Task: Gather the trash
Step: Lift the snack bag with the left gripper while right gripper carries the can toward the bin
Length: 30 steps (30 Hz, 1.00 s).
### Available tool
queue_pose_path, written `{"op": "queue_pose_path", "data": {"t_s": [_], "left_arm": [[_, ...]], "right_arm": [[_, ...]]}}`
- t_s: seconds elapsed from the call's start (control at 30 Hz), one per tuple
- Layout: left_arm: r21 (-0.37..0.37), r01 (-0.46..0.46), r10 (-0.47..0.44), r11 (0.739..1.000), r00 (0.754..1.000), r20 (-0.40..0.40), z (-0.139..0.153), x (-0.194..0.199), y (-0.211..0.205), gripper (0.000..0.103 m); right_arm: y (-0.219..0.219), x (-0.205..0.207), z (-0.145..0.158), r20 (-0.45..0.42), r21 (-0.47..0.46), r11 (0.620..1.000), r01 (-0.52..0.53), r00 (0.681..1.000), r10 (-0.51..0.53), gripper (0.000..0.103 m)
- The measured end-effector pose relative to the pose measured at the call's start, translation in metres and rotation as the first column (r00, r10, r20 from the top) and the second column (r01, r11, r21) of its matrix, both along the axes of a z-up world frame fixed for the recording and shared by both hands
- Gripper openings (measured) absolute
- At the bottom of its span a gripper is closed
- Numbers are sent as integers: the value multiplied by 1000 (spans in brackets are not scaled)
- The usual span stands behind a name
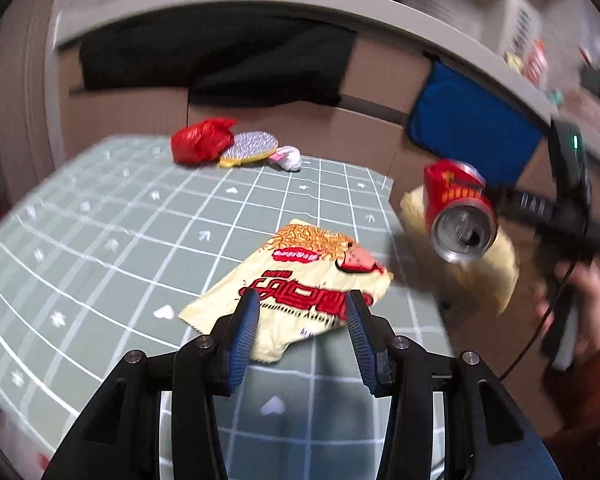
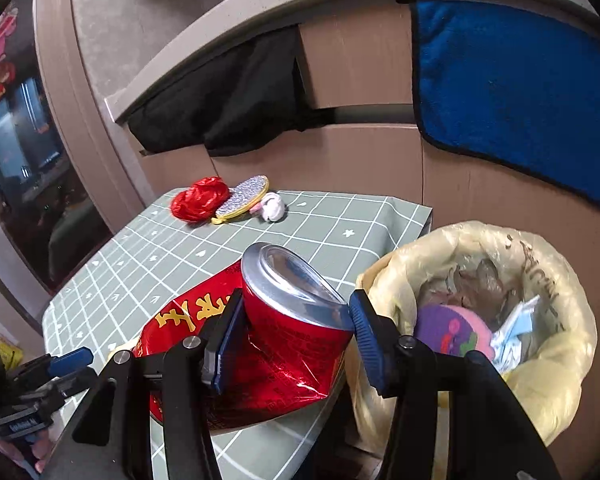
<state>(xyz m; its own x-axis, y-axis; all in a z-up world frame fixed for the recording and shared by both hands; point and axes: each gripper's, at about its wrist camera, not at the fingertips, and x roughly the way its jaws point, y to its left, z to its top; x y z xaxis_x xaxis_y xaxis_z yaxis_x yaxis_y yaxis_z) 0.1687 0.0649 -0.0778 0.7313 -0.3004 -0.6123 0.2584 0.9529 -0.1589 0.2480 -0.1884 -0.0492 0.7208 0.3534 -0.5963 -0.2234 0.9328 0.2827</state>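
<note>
1. The crushed red can (image 2: 296,312), silver end showing, is off the table, just beside the bin (image 2: 540,364).
2. The right gripper (image 2: 296,320) pinches it.
3. The left gripper (image 1: 302,336) hovers spread over the yellow wrapper (image 1: 296,284).

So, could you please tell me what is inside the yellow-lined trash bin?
The trash bin holds a purple-and-pink round item, crumpled white-and-blue paper and brownish scraps. Whatever lies beneath these is covered.
</note>
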Motion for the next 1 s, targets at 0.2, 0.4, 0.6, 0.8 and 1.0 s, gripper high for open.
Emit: {"op": "queue_pose_path", "data": {"t_s": [0.2,0.4,0.6,0.8,1.0], "left_arm": [[171,71,-76,983,997,24,-11,-6,-27,46],[349,57,-85,935,994,66,-26,9,-55,46],[303,53,-49,952,999,-20,-35,44,-60,46],[113,-3,15,994,994,-109,-34,75,-52,23],[28,-62,64,998,995,-75,-19,94,-50,6]], "right_arm": [[-13,-14,-2,-16,88,996,3,1000,-1,48],[-8,-26,-2,-12,63,998,-25,1000,26,49],[-7,-25,0,3,11,1000,-19,1000,19,49],[-19,-19,-1,9,28,1000,3,1000,-3,49],[-17,-18,-1,17,7,1000,-2,1000,2,49]]}}
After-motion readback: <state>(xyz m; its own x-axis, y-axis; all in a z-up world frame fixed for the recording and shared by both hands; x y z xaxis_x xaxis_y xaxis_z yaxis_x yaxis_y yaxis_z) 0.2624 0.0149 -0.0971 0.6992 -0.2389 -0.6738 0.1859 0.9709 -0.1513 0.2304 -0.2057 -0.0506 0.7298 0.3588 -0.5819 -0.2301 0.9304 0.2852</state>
